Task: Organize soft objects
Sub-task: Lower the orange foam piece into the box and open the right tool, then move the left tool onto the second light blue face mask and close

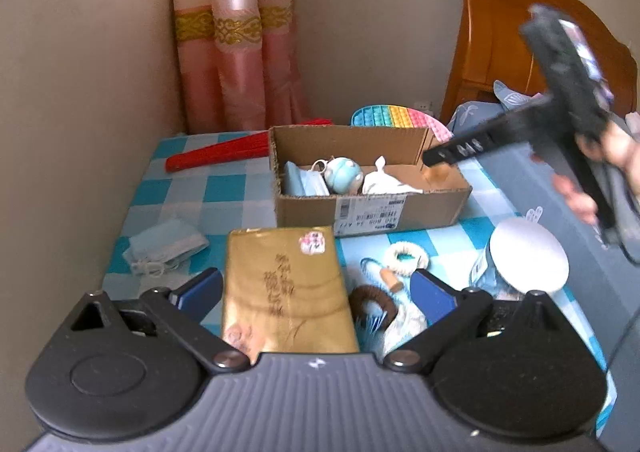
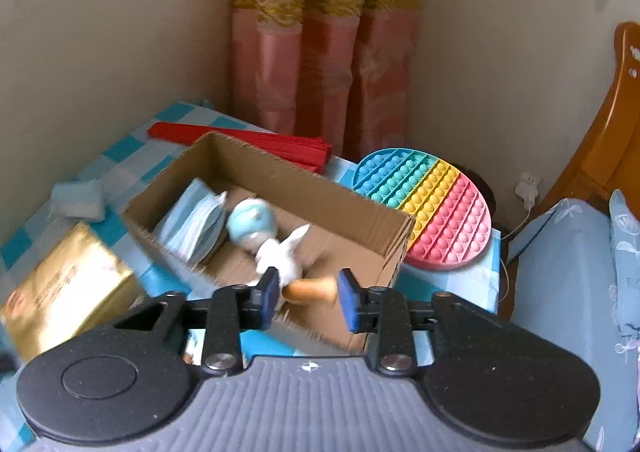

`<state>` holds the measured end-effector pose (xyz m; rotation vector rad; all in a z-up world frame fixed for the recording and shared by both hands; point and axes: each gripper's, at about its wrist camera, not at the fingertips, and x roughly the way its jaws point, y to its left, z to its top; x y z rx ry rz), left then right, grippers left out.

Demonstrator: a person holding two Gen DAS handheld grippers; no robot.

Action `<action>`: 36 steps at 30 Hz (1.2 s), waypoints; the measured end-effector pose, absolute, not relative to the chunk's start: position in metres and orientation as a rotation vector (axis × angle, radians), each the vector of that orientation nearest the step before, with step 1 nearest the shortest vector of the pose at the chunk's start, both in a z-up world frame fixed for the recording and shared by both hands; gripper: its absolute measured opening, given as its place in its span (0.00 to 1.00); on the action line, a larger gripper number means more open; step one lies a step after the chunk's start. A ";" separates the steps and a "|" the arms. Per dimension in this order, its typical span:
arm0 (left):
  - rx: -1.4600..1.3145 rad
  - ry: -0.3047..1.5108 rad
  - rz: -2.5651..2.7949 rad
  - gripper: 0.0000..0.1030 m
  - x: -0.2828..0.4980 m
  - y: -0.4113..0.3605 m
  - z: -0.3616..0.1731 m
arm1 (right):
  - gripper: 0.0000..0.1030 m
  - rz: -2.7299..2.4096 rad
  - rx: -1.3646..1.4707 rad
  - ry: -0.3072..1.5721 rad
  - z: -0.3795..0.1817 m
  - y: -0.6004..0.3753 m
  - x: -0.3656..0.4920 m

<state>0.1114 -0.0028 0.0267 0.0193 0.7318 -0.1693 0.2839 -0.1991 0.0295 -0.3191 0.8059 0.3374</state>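
Observation:
An open cardboard box (image 1: 368, 208) (image 2: 280, 176) on the checkered table holds blue face masks (image 2: 196, 224), a round blue toy (image 2: 252, 222) and a white plush (image 2: 280, 256). My right gripper (image 2: 308, 292) hovers over the box's near end, jaws partly apart, with an orange-tan soft piece (image 2: 310, 290) between them; contact is unclear. It shows in the left wrist view (image 1: 452, 150) above the box. My left gripper (image 1: 316, 292) is open and empty over a gold packet (image 1: 284, 292). More masks (image 1: 164, 248), a white scrunchie (image 1: 406, 258) and a brown scrunchie (image 1: 372, 298) lie on the table.
A red folded fan (image 1: 218, 156) lies behind the box. A rainbow pop-it disc (image 2: 428, 208) leans at the table's back right. A white round lid (image 1: 528, 262) sits at the right. Walls and a pink curtain (image 2: 324, 64) close the corner; a bed (image 2: 572, 276) stands right.

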 end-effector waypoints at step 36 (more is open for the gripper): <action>-0.039 0.696 0.191 0.99 0.149 0.084 0.000 | 1.00 0.393 -0.346 0.746 0.000 -0.148 0.106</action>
